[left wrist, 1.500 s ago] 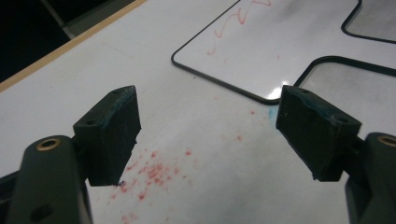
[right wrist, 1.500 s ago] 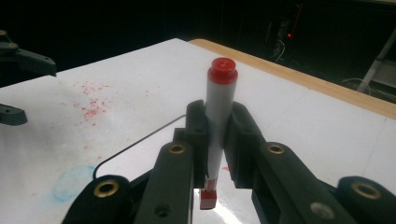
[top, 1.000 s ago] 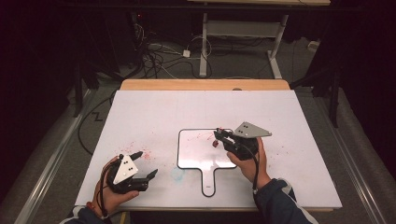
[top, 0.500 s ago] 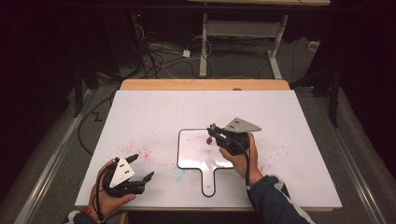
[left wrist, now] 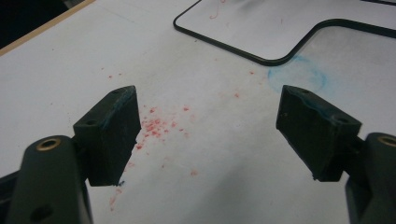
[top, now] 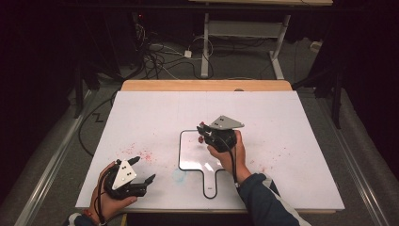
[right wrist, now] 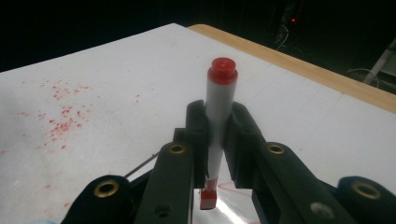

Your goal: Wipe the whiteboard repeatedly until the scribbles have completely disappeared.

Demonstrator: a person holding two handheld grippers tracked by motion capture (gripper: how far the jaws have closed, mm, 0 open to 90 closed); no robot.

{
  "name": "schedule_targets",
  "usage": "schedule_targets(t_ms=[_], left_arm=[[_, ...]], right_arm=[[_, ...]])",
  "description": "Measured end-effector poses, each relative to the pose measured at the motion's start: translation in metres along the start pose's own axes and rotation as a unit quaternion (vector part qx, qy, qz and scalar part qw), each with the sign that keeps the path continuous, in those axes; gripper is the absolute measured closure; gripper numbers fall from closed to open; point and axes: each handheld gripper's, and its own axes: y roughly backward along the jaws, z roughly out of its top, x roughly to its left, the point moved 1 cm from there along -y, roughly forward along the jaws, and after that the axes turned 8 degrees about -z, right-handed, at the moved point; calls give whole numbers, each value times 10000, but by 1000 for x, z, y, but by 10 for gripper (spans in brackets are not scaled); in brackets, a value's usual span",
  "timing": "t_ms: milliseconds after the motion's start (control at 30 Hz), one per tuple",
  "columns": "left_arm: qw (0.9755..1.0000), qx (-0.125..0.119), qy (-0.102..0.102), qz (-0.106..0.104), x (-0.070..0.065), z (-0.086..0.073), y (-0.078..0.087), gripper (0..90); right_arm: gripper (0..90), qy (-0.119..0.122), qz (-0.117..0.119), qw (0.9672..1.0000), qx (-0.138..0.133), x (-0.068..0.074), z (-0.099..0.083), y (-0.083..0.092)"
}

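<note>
Right tongs [right wrist: 215, 140] clamped on red-capped marker [right wrist: 219, 100], upright, tip touching small handled whiteboard [top: 193, 157] at centre of tabletop [top: 282, 108], left tongs [left wrist: 208, 135] spread wide, empty, over red specks [left wrist: 156, 126] near front-left edge.

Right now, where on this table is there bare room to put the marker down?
The far strip between the whiteboard and the wooden edge is bare, as is the right side beyond the right gripper. It is tighter near the left gripper, with red specks there.
</note>
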Motion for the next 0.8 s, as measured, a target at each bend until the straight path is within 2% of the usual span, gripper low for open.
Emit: schedule_targets(t_ms=[133, 333, 400, 433, 533, 600, 633, 667, 767, 800], left_arm=[[10000, 0, 38, -5, 0, -1, 0, 207], [10000, 10, 40, -44, 0, -1, 0, 207], [10000, 25, 30, -54, -1, -2, -1, 207], [9999, 56, 86, -85, -1, -2, -1, 206], [10000, 62, 24, -71, 0, -2, -1, 206], [9999, 65, 31, -78, 0, -3, -1, 207], [9999, 70, 29, -77, 0, -2, -1, 207], [9999, 72, 21, -76, -1, -2, -1, 207], [9999, 79, 1, -77, -1, -2, -2, 207], [9999, 112, 57, -109, -2, -2, -2, 207]], right_arm=[[816, 118, -14, 9998, 141, 8, 4, -13], [816, 86, -39, 9996, 280, 16, 6, -33], [816, 99, -41, 9995, 312, 18, 5, -37], [817, 51, -59, 9995, 296, 20, 5, -38], [817, 163, -114, 9993, 306, 22, 6, -39], [817, 230, -261, 9988, 351, 20, 6, -38], [817, 136, -400, 9983, 398, 12, 5, -36], [817, 136, -400, 9983, 398, 12, 5, -36], [817, -26, -652, 9967, 479, -2, 3, -31], [817, -82, -714, 9961, 506, -7, 2, -30]])
